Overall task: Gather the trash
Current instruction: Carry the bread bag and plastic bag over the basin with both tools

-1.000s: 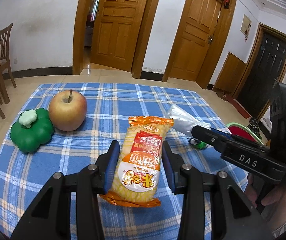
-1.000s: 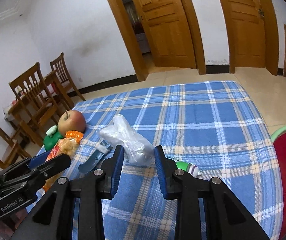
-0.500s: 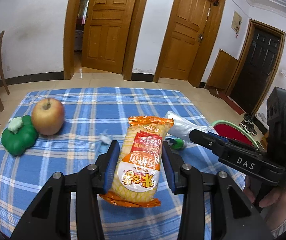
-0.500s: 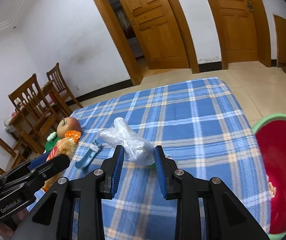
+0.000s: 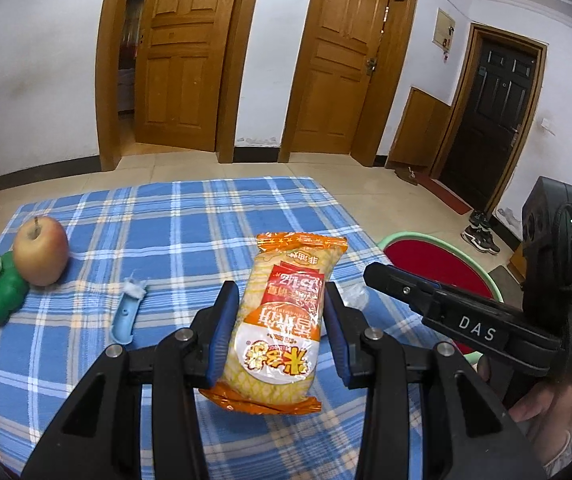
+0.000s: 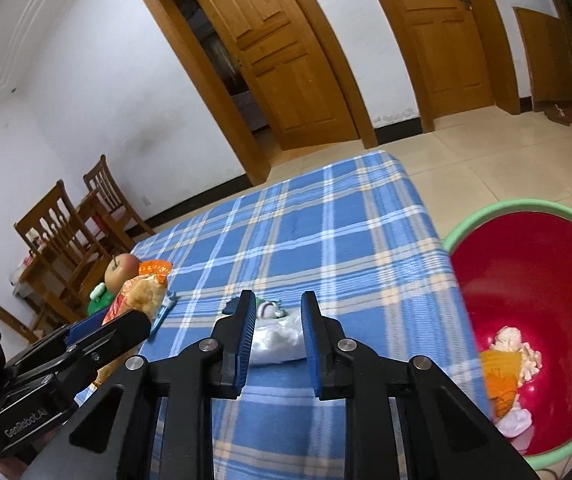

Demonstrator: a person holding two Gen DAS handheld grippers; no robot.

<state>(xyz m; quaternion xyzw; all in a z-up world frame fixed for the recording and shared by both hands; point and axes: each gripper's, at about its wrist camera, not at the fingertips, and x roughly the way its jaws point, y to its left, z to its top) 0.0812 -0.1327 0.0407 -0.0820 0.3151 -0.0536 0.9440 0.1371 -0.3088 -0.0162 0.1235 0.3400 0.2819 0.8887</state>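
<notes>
Blue plaid cloth covered the desk [image 5: 174,216]. Nearest, the left gripper [image 5: 278,334] was clamped on an orange snack pack [image 5: 282,320], held upright as a sec ago. The right gripper [image 6: 276,334] had narrowed to a tight pinch on a clear plastic bag [image 6: 276,340]. Both had swung right vs. earlier: the red basin [image 6: 525,280] w/ green rim, trash inside, now filled far more of the right view. Farther left, a blue scrap [image 5: 126,314], apple [image 5: 40,250] & green toy [image 5: 0,294] sat nearer the frame edge. Wooden doors behind.
</notes>
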